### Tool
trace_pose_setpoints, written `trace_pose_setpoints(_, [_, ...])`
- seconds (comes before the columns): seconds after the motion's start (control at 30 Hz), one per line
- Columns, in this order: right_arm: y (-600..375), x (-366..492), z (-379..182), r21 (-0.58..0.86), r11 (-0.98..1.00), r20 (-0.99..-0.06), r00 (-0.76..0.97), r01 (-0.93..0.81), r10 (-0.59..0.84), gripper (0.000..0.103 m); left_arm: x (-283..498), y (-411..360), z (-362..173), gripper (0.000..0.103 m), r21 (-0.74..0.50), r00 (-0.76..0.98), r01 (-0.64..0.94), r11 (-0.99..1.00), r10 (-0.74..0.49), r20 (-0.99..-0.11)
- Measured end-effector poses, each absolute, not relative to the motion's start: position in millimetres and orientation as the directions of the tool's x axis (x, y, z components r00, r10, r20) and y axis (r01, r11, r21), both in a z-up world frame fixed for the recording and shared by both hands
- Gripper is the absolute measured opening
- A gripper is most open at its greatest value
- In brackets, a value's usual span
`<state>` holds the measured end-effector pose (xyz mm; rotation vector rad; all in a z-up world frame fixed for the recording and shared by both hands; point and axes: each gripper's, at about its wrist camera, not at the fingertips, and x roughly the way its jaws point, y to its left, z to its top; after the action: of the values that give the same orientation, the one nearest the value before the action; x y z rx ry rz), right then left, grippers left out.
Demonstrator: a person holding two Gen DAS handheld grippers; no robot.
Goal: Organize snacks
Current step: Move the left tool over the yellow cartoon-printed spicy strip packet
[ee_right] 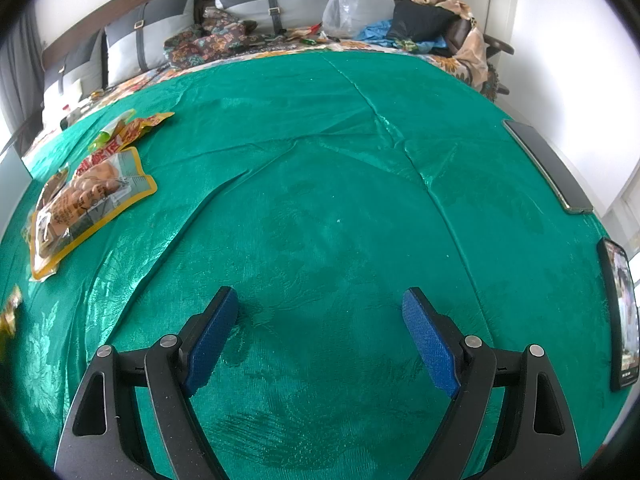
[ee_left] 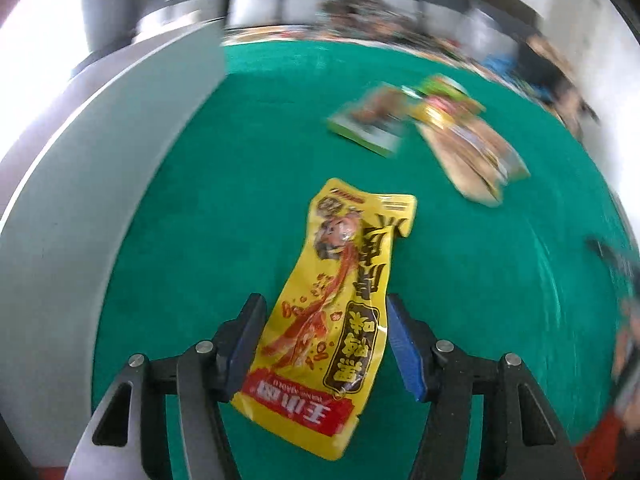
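A yellow snack packet [ee_left: 332,304] with red print lies between the blue pads of my left gripper [ee_left: 324,308]. The jaws stand open on either side of it, a small gap on the right side. Further off, blurred, a pile of snack packets [ee_left: 428,128] lies on the green cloth [ee_left: 200,220]. In the right wrist view my right gripper [ee_right: 320,304] is open and empty above the green cloth [ee_right: 320,160]. The snack packets [ee_right: 88,192] lie at the far left there.
A grey panel [ee_left: 100,160] stands along the left of the cloth. Two phones, one [ee_right: 548,164] and the other [ee_right: 620,316], lie at the right edge. Cushions [ee_right: 260,4], a plastic bag [ee_right: 344,8] and bedding sit behind.
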<state>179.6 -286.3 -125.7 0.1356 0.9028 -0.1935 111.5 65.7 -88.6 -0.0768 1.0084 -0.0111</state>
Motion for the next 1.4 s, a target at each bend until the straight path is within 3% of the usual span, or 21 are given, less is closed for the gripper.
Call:
trace_pose_setpoints(0.07, [-286,180,-126,0.036,0.974,-0.79,0.604,0.223,-0.11,0.087,122,71,-96,0.078,-0.102,0.531,-0.051,0.994,-0.06,-0.845])
trace_pose_setpoints(0.1, [-287,180,-126,0.036,0.974,-0.79,0.604,0.223,-0.11,0.087,124,69,-97,0.091,-0.095,0.544,-0.044,0.995,-0.056,-0.837])
trace_pose_setpoints(0.23, [-287,180,-126,0.036,0.974,-0.79,0.604,0.223,-0.109,0.087,139,54,-106,0.103,-0.008,0.523,0.019,1.0,-0.017,-0.852])
trace_pose_setpoints(0.8, [-287,181,-126,0.036,0.974,-0.79,0.604,0.224,-0.109,0.087,156,61,-104,0.103,0.0,0.536,0.082,0.997,-0.044,-0.843])
trace_pose_setpoints(1.4, [-286,181,-126,0.037,0.974,-0.79,0.604,0.224,-0.109,0.087,164,83,-105,0.103,0.002,0.563,0.046,0.999,-0.024,-0.826])
